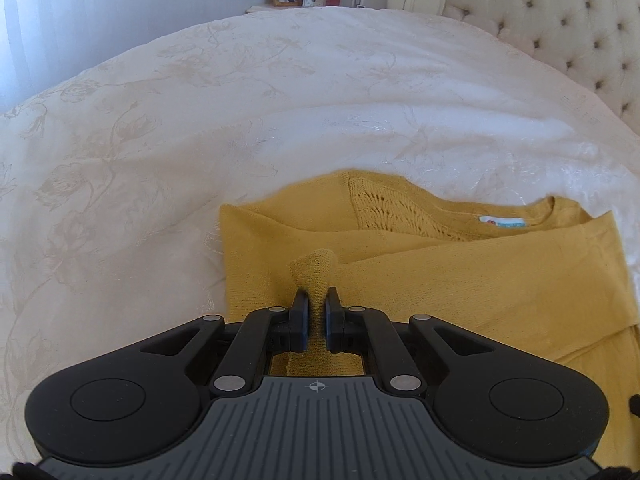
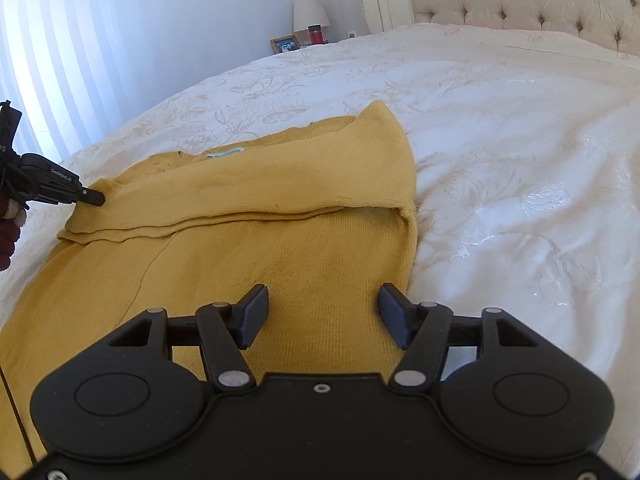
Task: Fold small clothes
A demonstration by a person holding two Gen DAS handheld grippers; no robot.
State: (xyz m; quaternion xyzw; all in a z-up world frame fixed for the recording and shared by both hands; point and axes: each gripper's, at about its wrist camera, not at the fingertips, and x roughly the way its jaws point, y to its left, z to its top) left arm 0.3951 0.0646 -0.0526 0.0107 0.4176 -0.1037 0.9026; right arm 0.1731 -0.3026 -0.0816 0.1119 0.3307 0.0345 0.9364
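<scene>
While left gripper [image 1: 317,312] pinches a sleeve cuff [image 1: 314,268] of the mustard knit sweater [image 2: 280,248] on the bed [image 2: 500,120], right gripper [image 2: 322,312] hovers open above its lower body; thin pinch may slip, undoing the fold.

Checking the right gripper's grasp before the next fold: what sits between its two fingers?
Only flat yellow sweater fabric beneath the open right gripper; nothing pinched, right wrist view.

A bed [image 1: 280,92] covered by a cream, floral-patterned bedspread [image 2: 500,128] is carrying a single mustard-yellow knit sweater [image 2: 280,232], which is lying directly on the cover, partly folded, its neck label facing up
</scene>
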